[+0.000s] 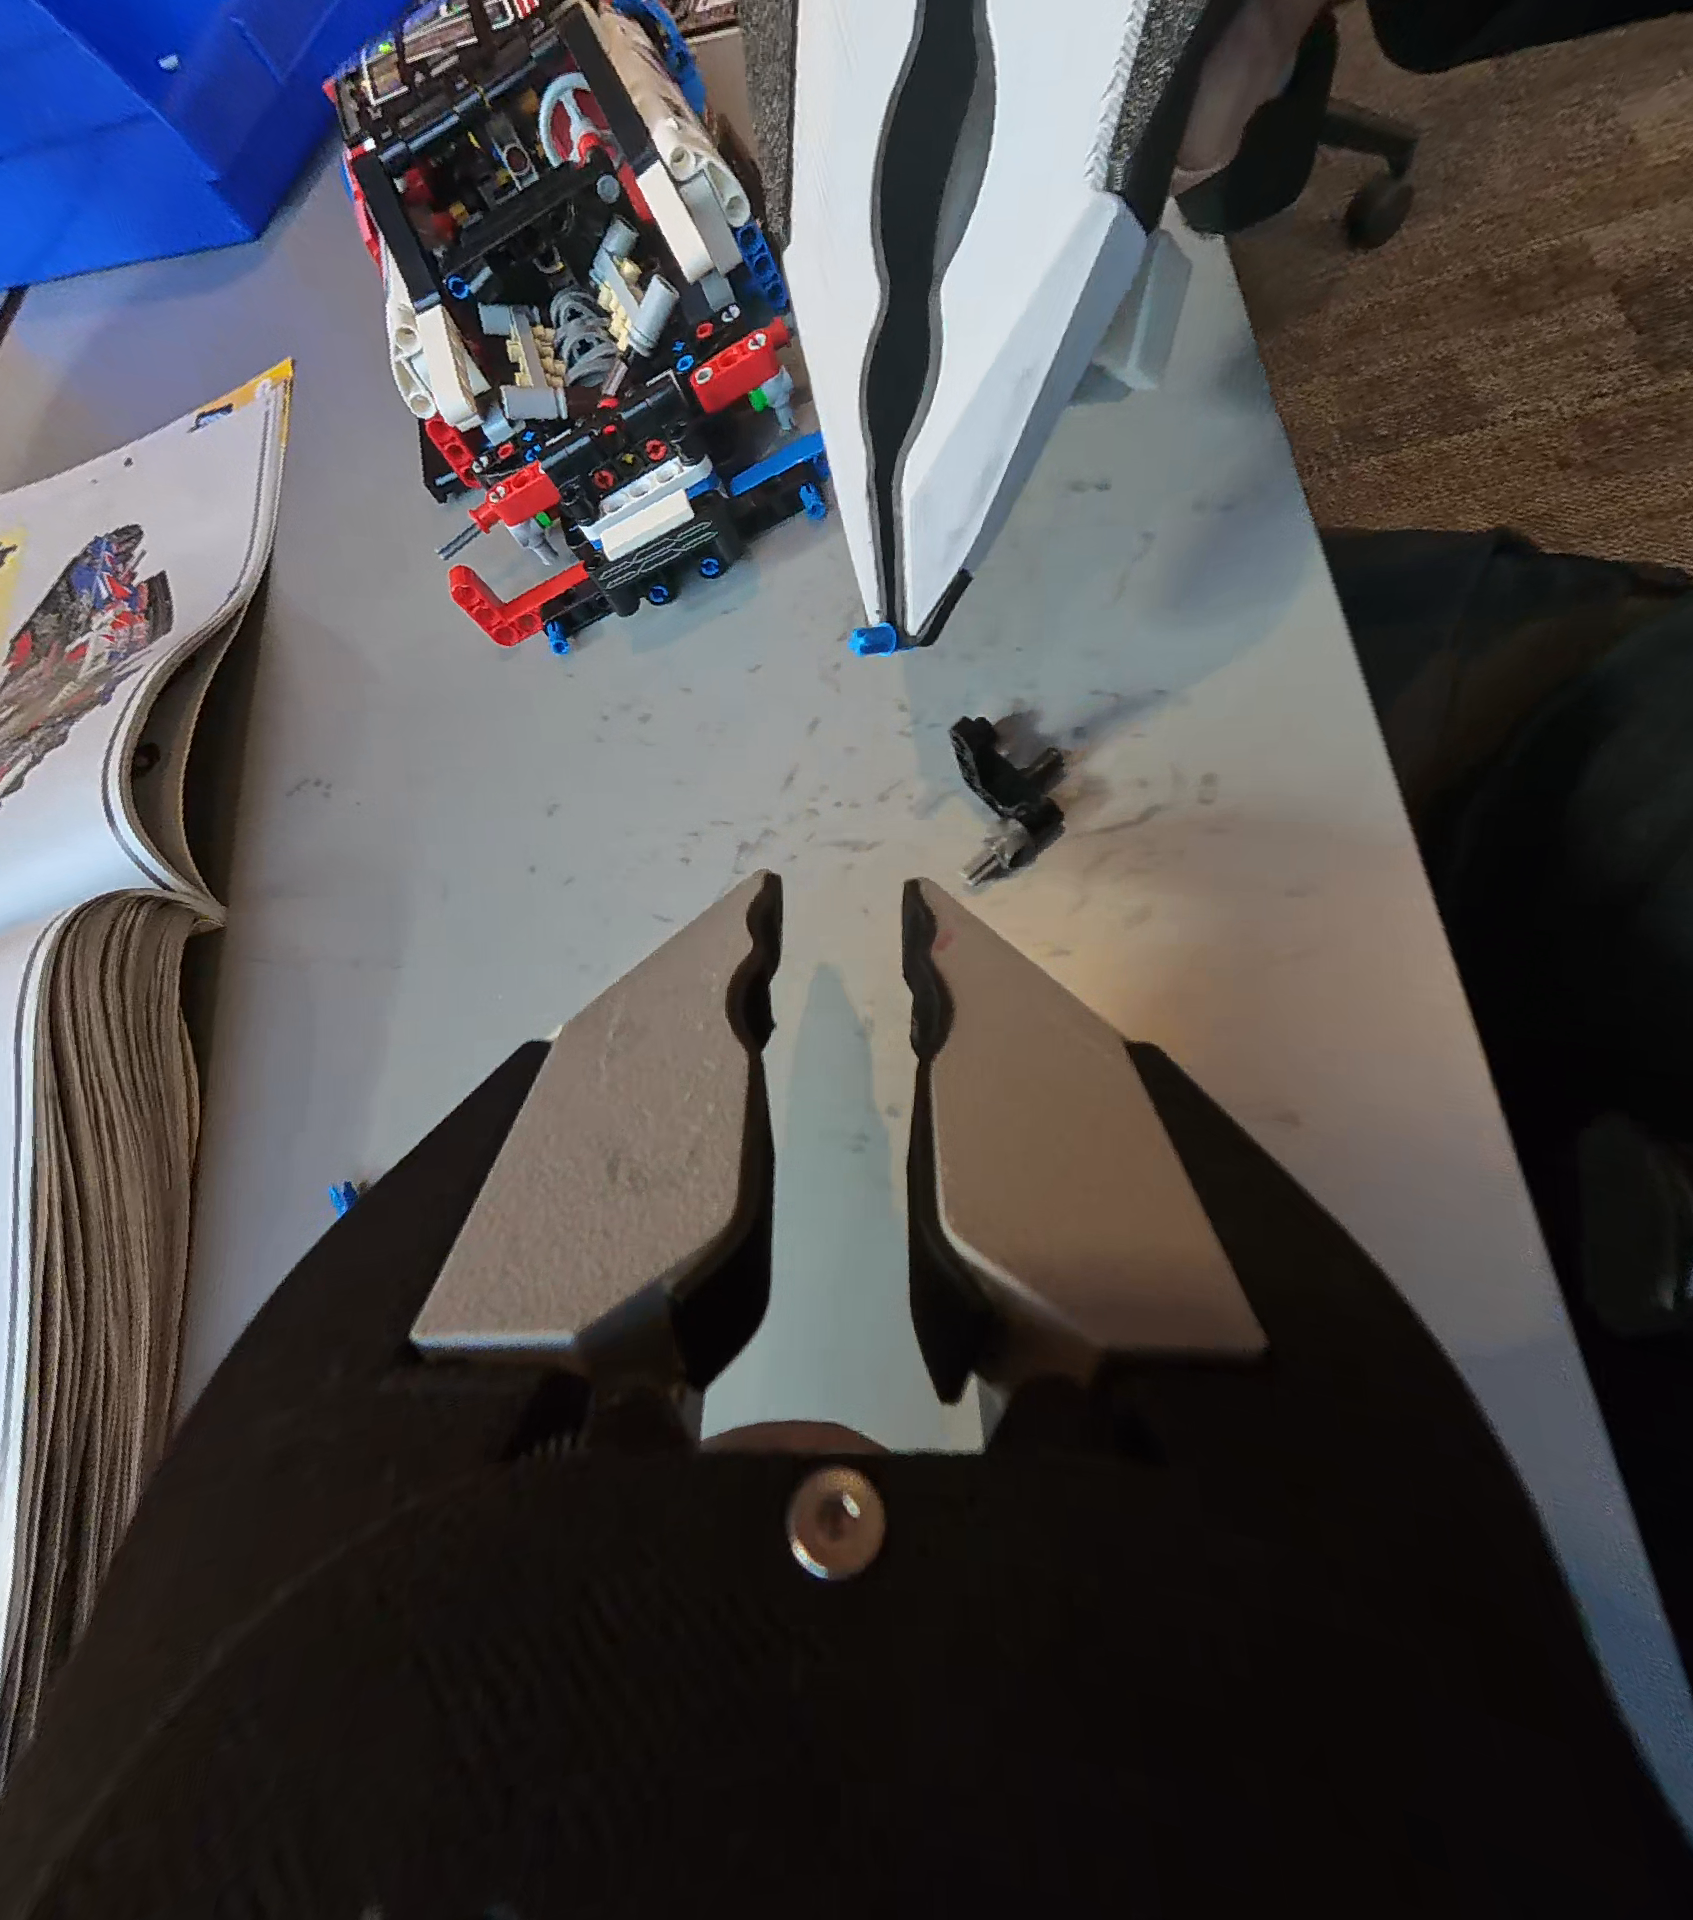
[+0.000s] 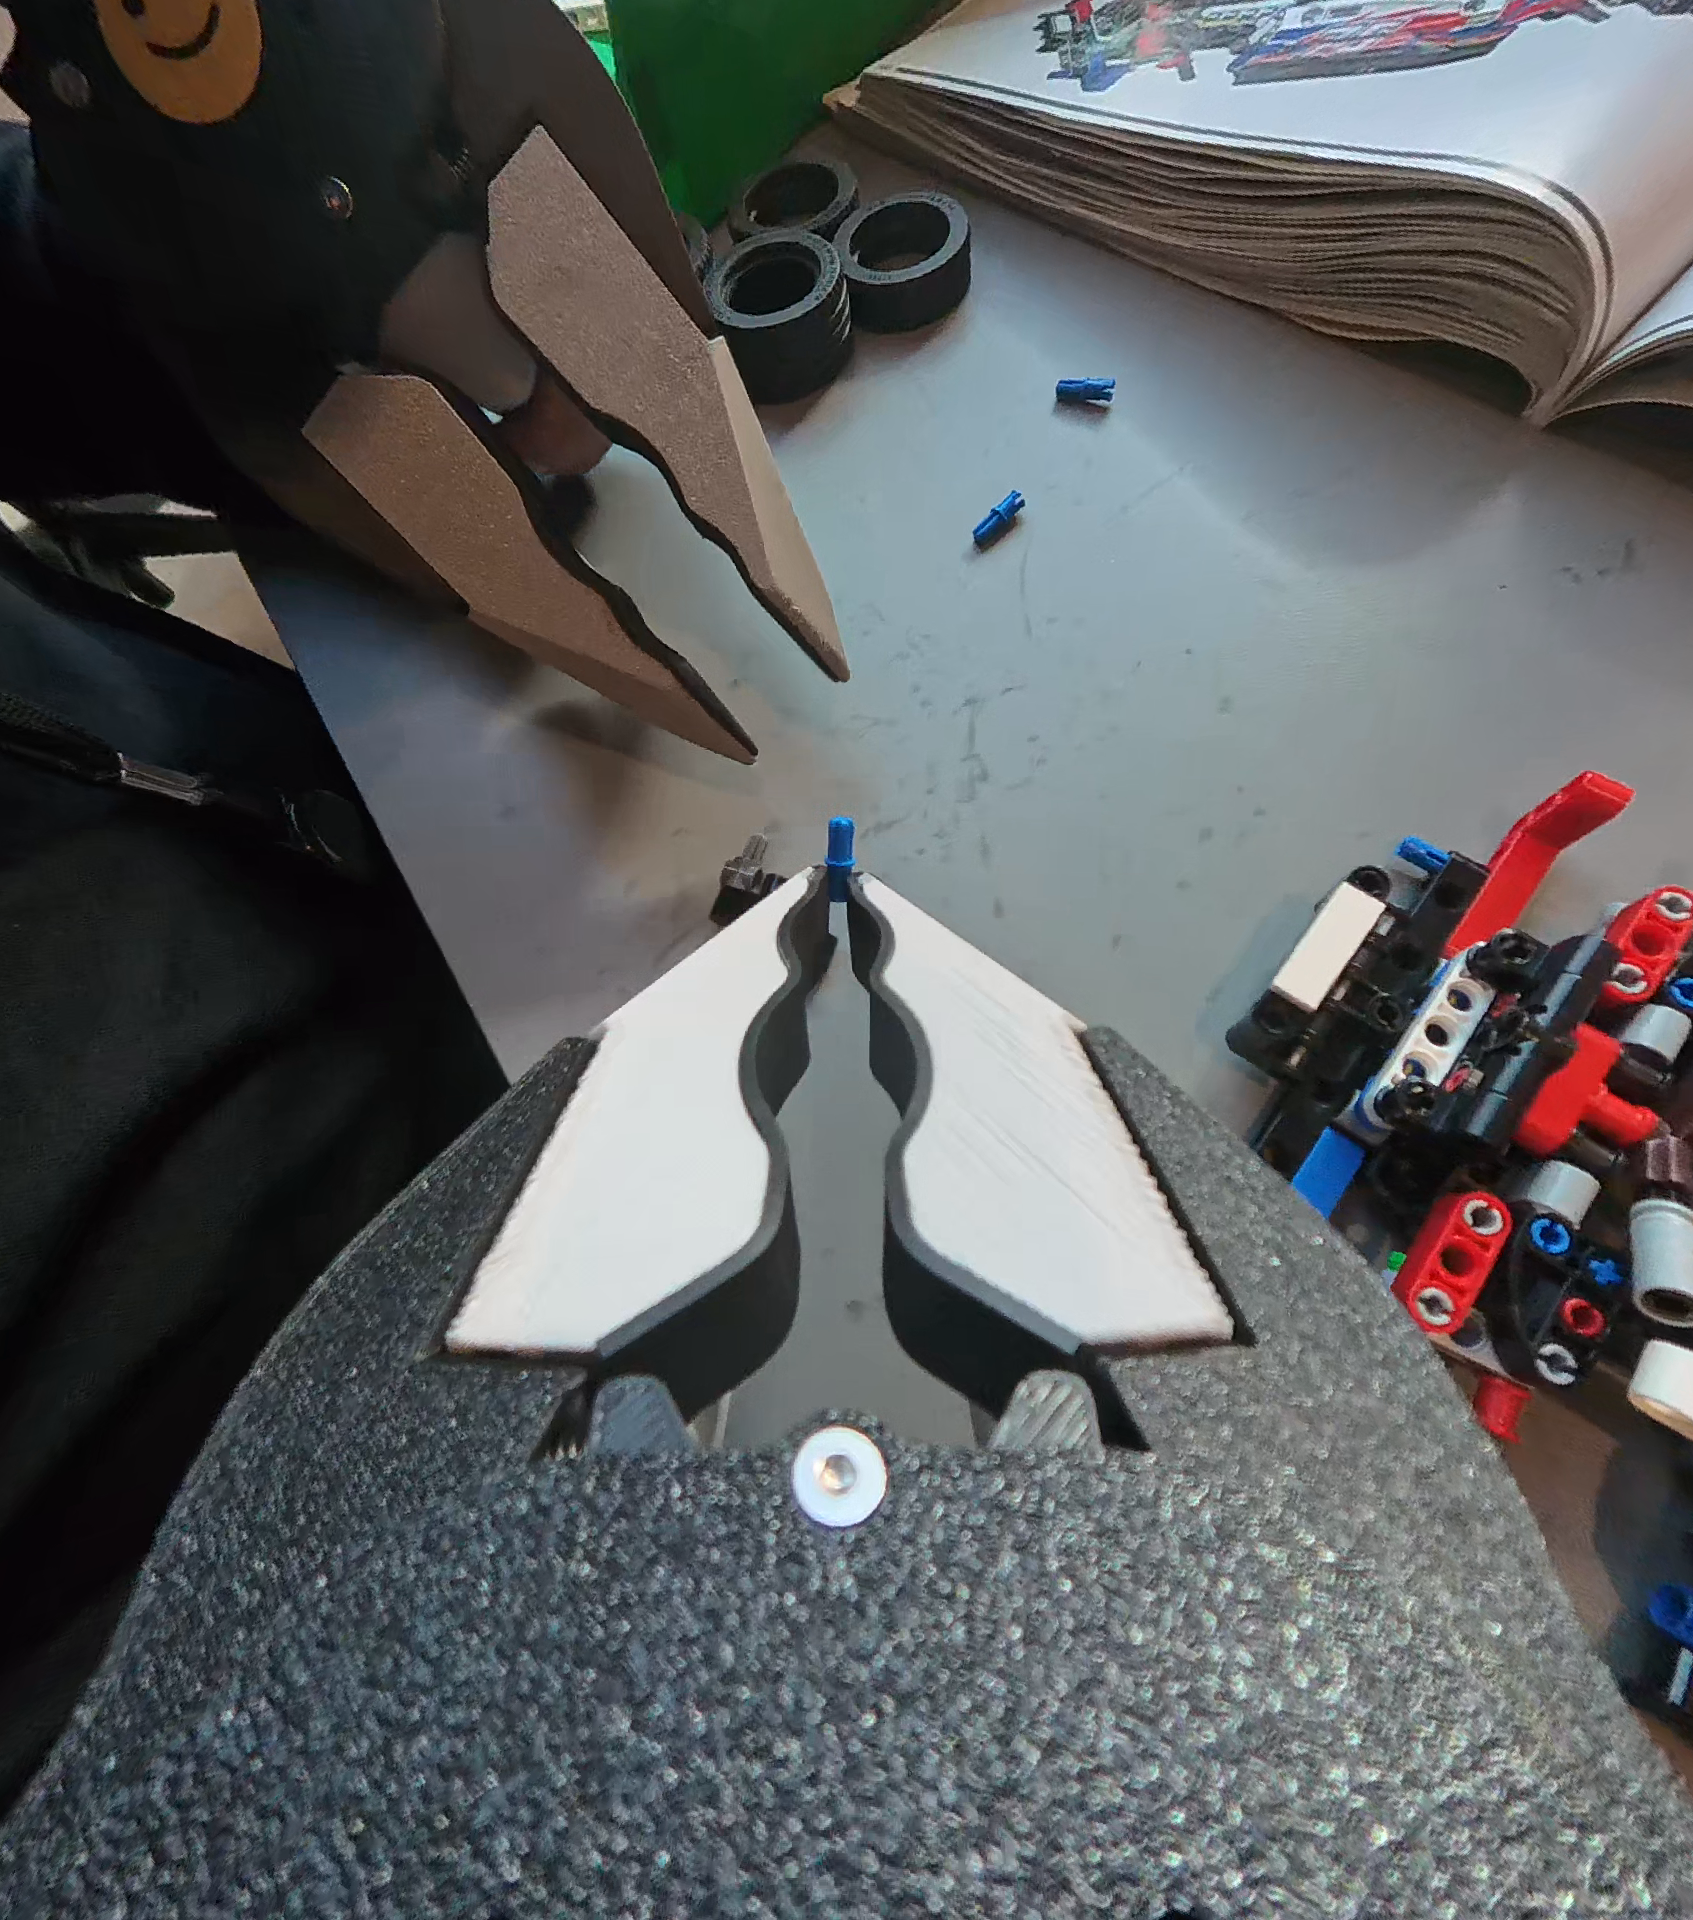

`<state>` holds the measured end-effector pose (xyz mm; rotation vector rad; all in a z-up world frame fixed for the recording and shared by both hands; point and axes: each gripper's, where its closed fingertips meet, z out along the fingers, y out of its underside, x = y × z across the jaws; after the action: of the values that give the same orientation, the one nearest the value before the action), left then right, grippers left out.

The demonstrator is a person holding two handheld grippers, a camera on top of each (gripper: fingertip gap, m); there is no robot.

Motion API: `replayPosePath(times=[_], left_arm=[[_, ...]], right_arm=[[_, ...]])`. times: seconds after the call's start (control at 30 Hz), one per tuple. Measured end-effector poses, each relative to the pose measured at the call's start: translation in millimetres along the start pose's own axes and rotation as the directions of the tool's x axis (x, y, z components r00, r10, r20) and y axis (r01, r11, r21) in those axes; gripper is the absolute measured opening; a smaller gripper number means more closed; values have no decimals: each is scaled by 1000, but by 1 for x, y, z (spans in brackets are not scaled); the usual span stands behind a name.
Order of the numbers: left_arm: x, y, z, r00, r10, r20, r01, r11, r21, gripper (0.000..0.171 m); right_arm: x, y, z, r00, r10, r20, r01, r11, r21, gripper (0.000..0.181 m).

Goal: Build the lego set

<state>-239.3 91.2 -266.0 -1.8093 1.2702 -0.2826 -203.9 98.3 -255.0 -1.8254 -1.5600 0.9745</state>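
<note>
My right gripper (image 2: 837, 885) has white fingers and is shut on a small blue pin (image 2: 839, 844), which sticks out past the tips just above the grey table. In the left wrist view it comes down from the top (image 1: 886, 623) with the blue pin (image 1: 870, 640) at its tip. My left gripper (image 1: 842, 899) has grey fingers, is open and empty, and hovers over the table a little short of a small black piece (image 1: 1006, 771) with a grey axle pin (image 1: 990, 862). The partly built Lego vehicle (image 1: 582, 343) stands behind; it also shows in the right wrist view (image 2: 1548, 1143).
An open instruction booklet (image 1: 73, 644) lies to the left. A blue bin (image 1: 94, 125) stands at the back left. Two loose blue pins (image 2: 1084, 391) (image 2: 998, 517) and several black tyres (image 2: 821, 260) lie near the booklet (image 2: 1341, 208). The table edge (image 1: 1424, 935) runs along the right, beside a person's dark clothing. Across from one pair of fingers to the other is roughly 5 cm.
</note>
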Motion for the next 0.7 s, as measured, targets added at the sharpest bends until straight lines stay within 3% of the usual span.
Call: replayPosePath(times=[0.2, 0.33, 0.53, 0.7], left_arm=[[-4, -6, 1, 1000, -1, -19, 1, 1000, -12, 20], [-7, -23, 0, 983, 180, 24, -180, 984, -3, 20], [3, -43, 5, 881, 470, 51, -470, 882, 2, 20], [10, -44, 10, 803, 594, 50, -594, 804, -20, 14]], right_arm=[[-1, -8, -2, 999, 10, 40, -10, 1000, 8, 2], [-9, -10, -3, 992, 40, 117, -39, 999, -14, 2], [-14, -7, -4, 980, 74, 183, -59, 995, -87, 2], [-17, -8, -7, 975, 78, 207, -57, 993, -106, 2]])
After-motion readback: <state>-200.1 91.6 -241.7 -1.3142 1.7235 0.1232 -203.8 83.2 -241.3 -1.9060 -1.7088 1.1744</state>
